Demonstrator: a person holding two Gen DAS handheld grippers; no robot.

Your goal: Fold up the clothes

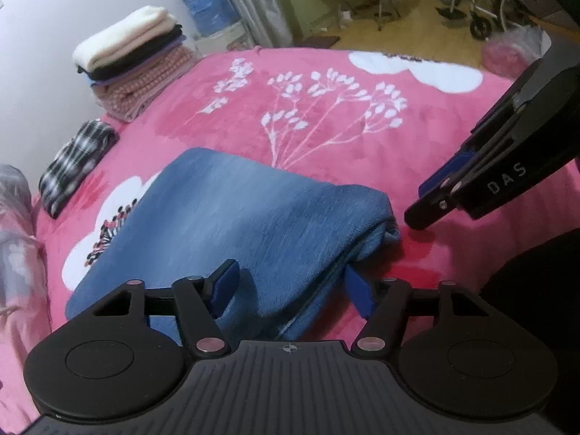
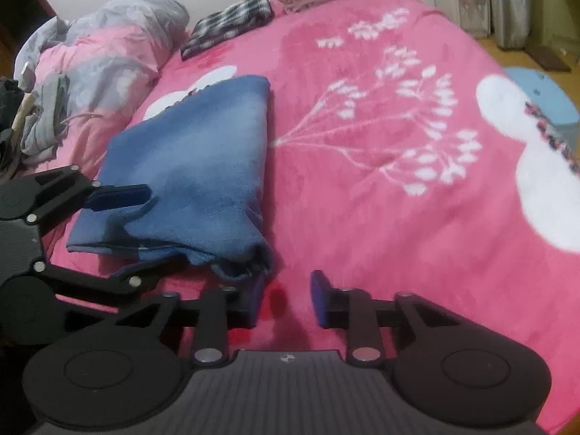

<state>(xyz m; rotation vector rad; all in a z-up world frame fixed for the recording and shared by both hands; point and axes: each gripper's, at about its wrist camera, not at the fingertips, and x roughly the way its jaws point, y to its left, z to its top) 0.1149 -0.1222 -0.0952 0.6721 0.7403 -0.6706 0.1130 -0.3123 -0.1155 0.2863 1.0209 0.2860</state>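
A folded blue fleece garment lies on the pink flowered blanket; the right wrist view has the same garment left of centre. My left gripper is open, its jaws straddling the garment's near edge. One blue pad rests on top of the cloth and the other sits at the edge beside it. My right gripper is open over bare blanket, just right of the garment's near corner, holding nothing. It enters the left wrist view as a black arm from the right.
A stack of folded clothes stands at the far left against the wall, with a folded plaid piece nearer. A rumpled pink and grey quilt fills the bed's left side. Beyond the bed are wood floor, a wheelchair and a blue stool.
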